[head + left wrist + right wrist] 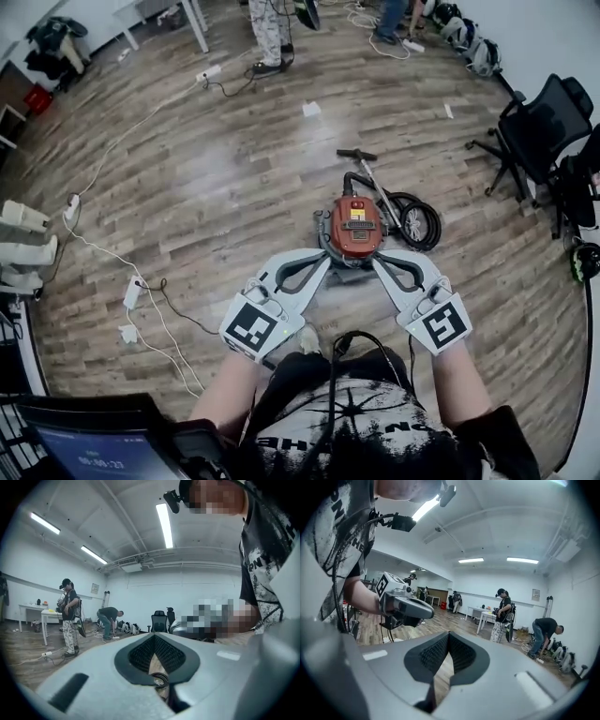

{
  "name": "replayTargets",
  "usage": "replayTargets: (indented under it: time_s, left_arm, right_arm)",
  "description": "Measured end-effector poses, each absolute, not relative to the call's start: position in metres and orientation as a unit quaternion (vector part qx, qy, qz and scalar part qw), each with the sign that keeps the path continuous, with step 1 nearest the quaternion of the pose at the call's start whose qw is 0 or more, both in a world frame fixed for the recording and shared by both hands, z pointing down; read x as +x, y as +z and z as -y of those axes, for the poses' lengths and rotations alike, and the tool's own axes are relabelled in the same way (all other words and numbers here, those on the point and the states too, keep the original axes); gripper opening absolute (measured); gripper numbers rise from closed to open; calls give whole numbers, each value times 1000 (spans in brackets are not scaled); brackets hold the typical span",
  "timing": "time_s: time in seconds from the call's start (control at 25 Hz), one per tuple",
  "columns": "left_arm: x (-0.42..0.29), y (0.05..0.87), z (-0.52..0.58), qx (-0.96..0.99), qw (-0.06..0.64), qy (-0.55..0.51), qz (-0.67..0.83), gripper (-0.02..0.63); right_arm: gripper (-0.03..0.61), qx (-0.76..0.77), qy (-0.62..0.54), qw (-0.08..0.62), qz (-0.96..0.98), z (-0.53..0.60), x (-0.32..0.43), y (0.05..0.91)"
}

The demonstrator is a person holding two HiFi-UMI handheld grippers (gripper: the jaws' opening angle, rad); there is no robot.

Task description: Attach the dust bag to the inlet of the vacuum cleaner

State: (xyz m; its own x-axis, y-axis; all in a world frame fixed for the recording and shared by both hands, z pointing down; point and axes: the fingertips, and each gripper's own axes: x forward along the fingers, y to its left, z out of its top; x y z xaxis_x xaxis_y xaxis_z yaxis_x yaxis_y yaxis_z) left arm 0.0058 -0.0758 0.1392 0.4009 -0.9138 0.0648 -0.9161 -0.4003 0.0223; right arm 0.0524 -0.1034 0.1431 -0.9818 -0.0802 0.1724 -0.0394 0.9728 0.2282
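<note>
A red and black vacuum cleaner (356, 225) stands on the wooden floor, with its black hose (417, 223) coiled at its right. I see no dust bag in any view. My left gripper (322, 264) and right gripper (382, 264) are held high in front of the person's chest, pointing level, their tips over the vacuum's near side in the head view. In the left gripper view the left gripper (154, 637) is shut on nothing. The right gripper (449, 634) is shut and empty too. The right gripper view shows the left gripper's body (401, 604).
A black office chair (539, 131) stands at the right. White power strips and cables (131, 292) lie on the floor at the left. A laptop screen (94, 450) sits bottom left. People (270, 33) work at the far end near a table (33, 613).
</note>
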Motion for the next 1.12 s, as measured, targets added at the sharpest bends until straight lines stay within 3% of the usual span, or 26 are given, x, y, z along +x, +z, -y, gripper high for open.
replayTargets:
  time_s: [0.16, 0.28, 0.4, 0.6, 0.76, 1.12]
  left_arm:
    - [0, 124, 70, 829, 38, 21, 557, 2]
    - [5, 110, 70, 825, 30, 20, 563, 2]
    - [12, 100, 70, 813, 28, 14, 581, 2]
    - [25, 89, 70, 785, 30, 21, 618, 2]
    - [43, 85, 72, 786, -20, 29, 618, 2]
    - [63, 99, 63, 777, 27, 20, 629, 3]
  right_arm:
    - [6, 19, -127, 65, 990, 99, 43, 111]
    - [6, -2, -169, 111, 979, 106, 48, 119]
    - [6, -30, -181, 116, 976, 106, 57, 120]
    - [6, -48, -129, 31, 990, 113, 72, 89]
    - [6, -53, -96, 50, 993, 123, 88, 98]
    - [6, -47, -79, 65, 994, 124, 112, 116]
